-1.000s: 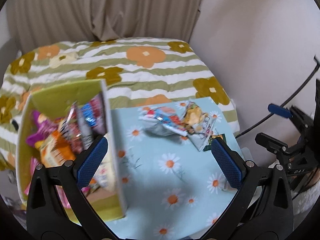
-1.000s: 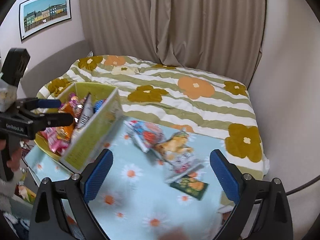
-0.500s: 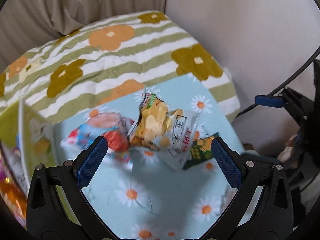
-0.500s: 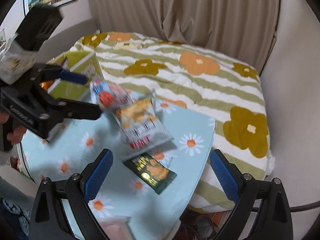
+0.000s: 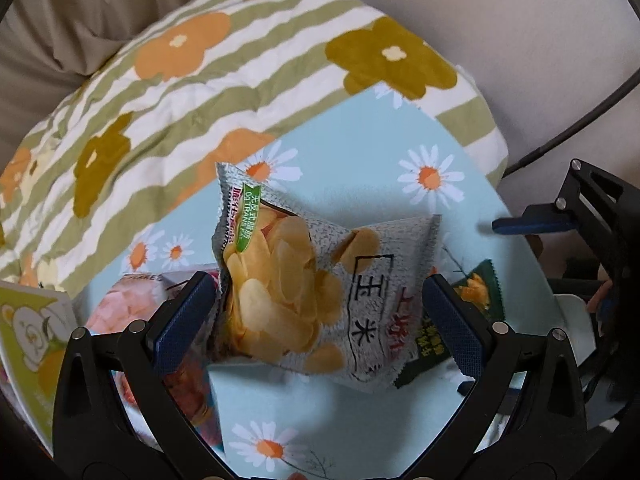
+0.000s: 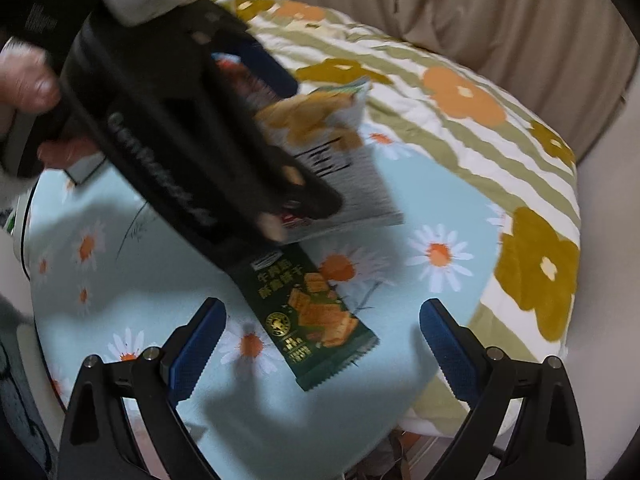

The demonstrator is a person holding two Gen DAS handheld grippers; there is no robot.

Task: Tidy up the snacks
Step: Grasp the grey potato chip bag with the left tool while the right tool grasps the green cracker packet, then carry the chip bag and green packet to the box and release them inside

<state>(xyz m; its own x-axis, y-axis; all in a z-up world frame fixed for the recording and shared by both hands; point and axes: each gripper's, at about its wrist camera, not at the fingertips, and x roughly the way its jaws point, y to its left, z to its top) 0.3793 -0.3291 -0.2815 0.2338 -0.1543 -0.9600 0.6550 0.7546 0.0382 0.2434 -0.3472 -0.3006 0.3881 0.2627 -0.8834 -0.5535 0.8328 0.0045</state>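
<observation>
With both grippers down over the loose snacks at the counter's (image 6: 132, 288) edge by the bed (image 5: 224, 92), I judge this as the approach to a pick, nothing grasped yet.

Left gripper (image 5: 320, 312): jaws wide apart, straddling the silver chip bag (image 5: 316, 296). The bag lies puffed and slightly crumpled between the pads; the left pad looks just beside or touching its crimped edge, can't tell which. The right pad is clear of it. That bag sits on top of the pile, overlapping a pink packet (image 5: 132, 304) on its left and the dark green cracker packet (image 5: 480, 300) on its right, so it makes sense to take it first.

Right gripper (image 6: 322, 332): jaws also wide apart, holding nothing, hovering over the green cracker packet, which lies flat on the daisy cloth with its far end tucked under the chip bag. My guess is that's why I'm lined up but not closing: the chip bag has to lift off first.

Yellow-green box (image 5: 28, 332) is only partly visible at the left edge of the left wrist view; likely the destination.

Risk: a puffy bag may slip or crush if I close on its middle rather than the seam.
</observation>
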